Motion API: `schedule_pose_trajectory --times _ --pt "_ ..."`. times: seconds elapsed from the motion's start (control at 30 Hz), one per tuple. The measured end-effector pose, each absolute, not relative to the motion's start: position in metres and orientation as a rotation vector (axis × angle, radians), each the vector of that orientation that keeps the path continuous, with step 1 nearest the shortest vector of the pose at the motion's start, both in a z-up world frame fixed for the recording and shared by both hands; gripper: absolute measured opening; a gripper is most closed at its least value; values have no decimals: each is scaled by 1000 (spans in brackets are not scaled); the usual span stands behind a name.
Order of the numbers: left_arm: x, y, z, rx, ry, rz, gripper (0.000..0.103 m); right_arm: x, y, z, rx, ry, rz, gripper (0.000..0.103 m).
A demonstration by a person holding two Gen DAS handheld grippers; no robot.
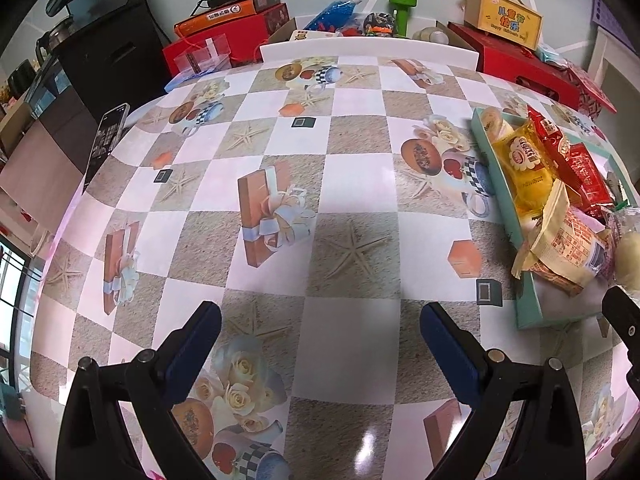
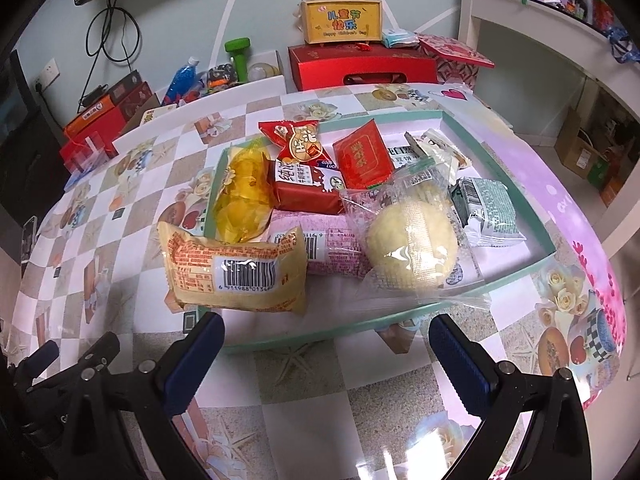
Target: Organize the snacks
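A shallow teal tray [image 2: 516,184] holds several wrapped snacks: a round pale bun in clear wrap [image 2: 412,236], an orange-print pack with a barcode [image 2: 236,270] overhanging the tray's near left corner, a yellow pack [image 2: 242,192], red packs [image 2: 310,188] and a green-white pack [image 2: 486,208]. My right gripper [image 2: 326,336] is open and empty just in front of the tray's near rim. My left gripper [image 1: 320,320] is open and empty over bare tablecloth, left of the tray [image 1: 490,164]. The right gripper's finger [image 1: 624,316] shows at the left view's right edge.
The table wears a checkered cloth with printed gifts and flowers [image 1: 272,208]. A phone [image 1: 106,140] lies at the left edge. Red gift boxes [image 2: 360,66], a yellow carton [image 2: 340,20], a green dumbbell [image 2: 238,56] and a blue bottle [image 2: 180,78] stand behind the table.
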State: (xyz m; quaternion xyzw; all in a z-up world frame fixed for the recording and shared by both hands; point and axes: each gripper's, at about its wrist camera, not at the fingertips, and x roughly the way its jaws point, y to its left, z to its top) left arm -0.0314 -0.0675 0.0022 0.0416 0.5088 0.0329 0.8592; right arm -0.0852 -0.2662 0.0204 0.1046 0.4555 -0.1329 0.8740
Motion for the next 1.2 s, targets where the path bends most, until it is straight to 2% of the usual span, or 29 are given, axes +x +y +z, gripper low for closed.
schedule_pose_trajectory --times 1.2 --pt "-33 -65 8 91 1039 77 99 -86 -268 19 225 960 -288 103"
